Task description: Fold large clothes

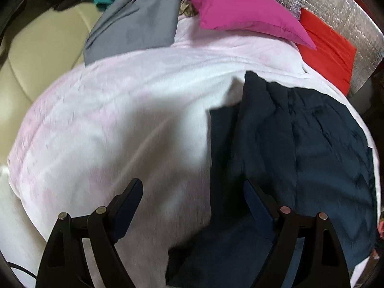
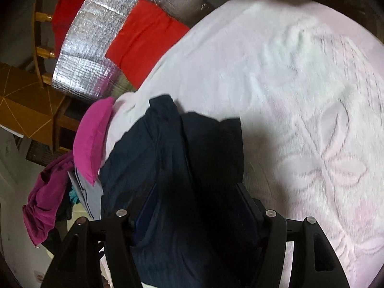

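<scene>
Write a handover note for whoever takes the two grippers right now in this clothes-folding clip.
Left gripper: open, holding nothing, above the edge where the dark blue garment meets the pale pink blanket.
Right gripper: dark blue cloth fills the gap between its fingers; whether it is clamped cannot be told.
The garment lies bunched on the blanket, with a magenta pillow, a grey cloth and a red cloth beyond.
Done: no neat fold visible.
Left: spread the garment flat, then fold it.
</scene>
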`<move>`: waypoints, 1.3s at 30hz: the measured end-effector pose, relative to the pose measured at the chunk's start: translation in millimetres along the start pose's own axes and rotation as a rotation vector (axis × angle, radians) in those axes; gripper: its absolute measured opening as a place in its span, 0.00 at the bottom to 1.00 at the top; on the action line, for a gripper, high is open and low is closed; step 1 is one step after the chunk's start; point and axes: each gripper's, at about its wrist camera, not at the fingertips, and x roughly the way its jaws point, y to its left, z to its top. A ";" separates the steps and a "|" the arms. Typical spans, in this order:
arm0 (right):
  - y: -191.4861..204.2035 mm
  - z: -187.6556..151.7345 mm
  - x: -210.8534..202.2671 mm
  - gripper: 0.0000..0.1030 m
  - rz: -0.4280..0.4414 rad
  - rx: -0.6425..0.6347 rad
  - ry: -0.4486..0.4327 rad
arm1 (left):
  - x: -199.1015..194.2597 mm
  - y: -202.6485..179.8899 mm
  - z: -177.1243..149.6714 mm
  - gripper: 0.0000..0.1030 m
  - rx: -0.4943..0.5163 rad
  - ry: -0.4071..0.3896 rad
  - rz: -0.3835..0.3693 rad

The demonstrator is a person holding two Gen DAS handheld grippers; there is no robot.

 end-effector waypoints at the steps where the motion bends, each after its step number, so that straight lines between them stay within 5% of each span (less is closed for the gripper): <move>1: 0.1 -3.3 1.7 0.66 -0.004 -0.006 0.010 | -1.5 1.4 -4.6 0.83 -0.010 -0.003 -0.010; 9: 24.0 -24.9 7.6 0.31 -0.143 -0.175 -0.016 | 17.9 -3.4 -5.4 0.84 -0.004 -0.007 -0.006; 20: 16.7 -29.0 7.7 0.28 -0.205 -0.164 0.006 | 29.3 -0.2 2.7 0.85 -0.021 0.012 -0.049; 25: 10.9 -20.6 -5.4 0.38 -0.153 -0.100 0.005 | 15.7 -4.2 4.6 0.85 0.013 -0.020 -0.026; 29: 7.4 -13.5 -23.8 0.74 -0.126 -0.068 -0.064 | -5.1 -5.6 7.0 0.85 0.041 -0.088 -0.065; 34: -6.2 -6.9 -16.1 0.74 -0.151 -0.036 -0.039 | -11.2 -8.2 7.9 0.85 0.075 -0.106 -0.103; 39: -14.0 -7.9 9.8 0.74 -0.099 -0.020 0.062 | 14.6 -7.3 4.2 0.85 0.055 0.054 -0.196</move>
